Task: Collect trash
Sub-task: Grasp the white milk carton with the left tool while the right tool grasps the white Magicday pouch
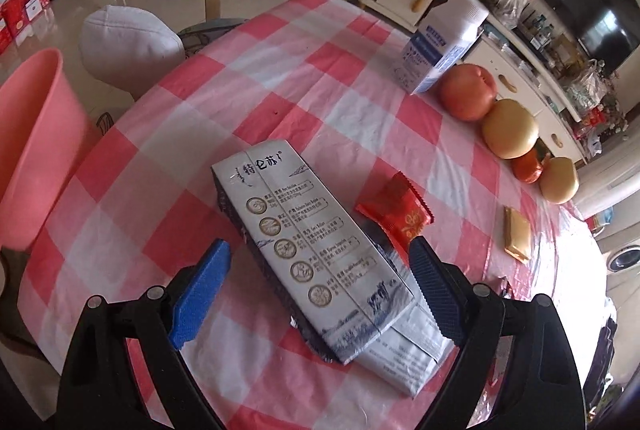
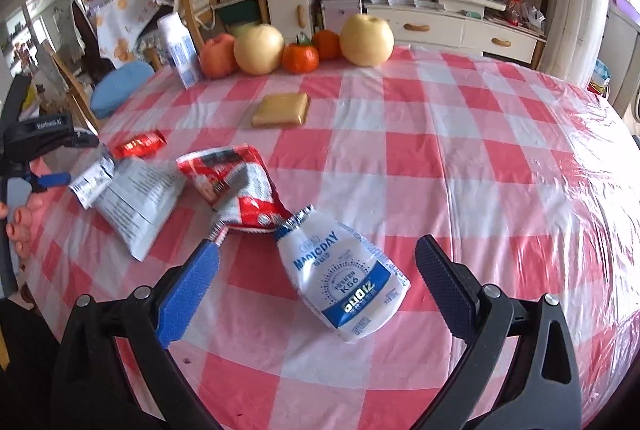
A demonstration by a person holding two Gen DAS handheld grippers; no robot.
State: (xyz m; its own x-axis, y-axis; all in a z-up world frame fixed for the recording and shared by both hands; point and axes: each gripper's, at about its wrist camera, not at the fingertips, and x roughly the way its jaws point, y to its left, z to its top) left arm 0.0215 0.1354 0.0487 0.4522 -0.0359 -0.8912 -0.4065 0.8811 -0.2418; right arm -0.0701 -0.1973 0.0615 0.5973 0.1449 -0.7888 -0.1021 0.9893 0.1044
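Little of the collecting looks done: every piece of trash in view lies on the checked bench (image 2: 460, 133), and the pink bin (image 1: 36, 149), off the bench edge at nine o'clock in the left view, shows no contents from this angle.

The left gripper (image 1: 320, 262) hangs over the flattened milk carton (image 1: 316, 250), its fingers spread wide on either side, not touching it. A red wrapper (image 1: 394, 211) lies just beside the carton at two o'clock.

The right gripper (image 2: 318, 260) is likewise open around a white-and-blue pouch (image 2: 344, 282). A crumpled red-and-white bag (image 2: 236, 185) lies at eleven o'clock from it.

The fruit (image 2: 258, 49), upright bottle (image 2: 180, 49) and gold packet (image 2: 282, 109) at twelve o'clock stand well apart. Nothing blocks either grasp, I judge.
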